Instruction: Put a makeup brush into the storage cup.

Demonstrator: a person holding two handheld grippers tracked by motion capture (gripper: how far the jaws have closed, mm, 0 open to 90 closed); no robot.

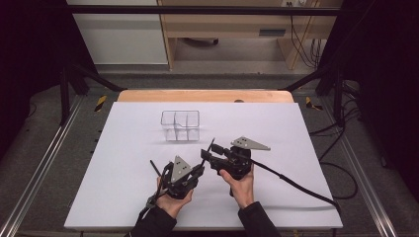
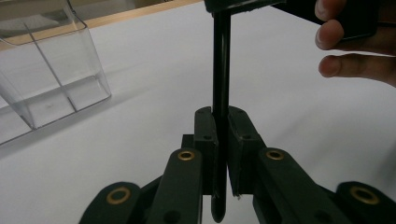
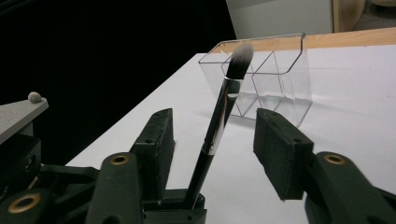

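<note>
A makeup brush [image 3: 223, 109] with a black handle, silver ferrule and pale-tipped bristles stands upright, tilted slightly. My left gripper [image 2: 221, 116] is shut on its black handle [image 2: 221, 60]. My right gripper [image 3: 215, 123] is open, one jaw on each side of the brush without touching it. In the high view both grippers meet near the table's front centre, the left gripper [image 1: 199, 169] just below the right gripper [image 1: 206, 155], with the brush [image 1: 211, 145] rising between them. A clear plastic organizer [image 1: 180, 124] with several compartments stands behind them, empty.
The white tabletop [image 1: 123, 148] has a wooden strip [image 1: 205, 95] at its far edge. The right gripper's cable [image 1: 296, 185] trails to the front right. The person's right-hand fingers [image 2: 345, 46] sit close above the brush. The organizer [image 3: 275, 79] stands just past the bristles.
</note>
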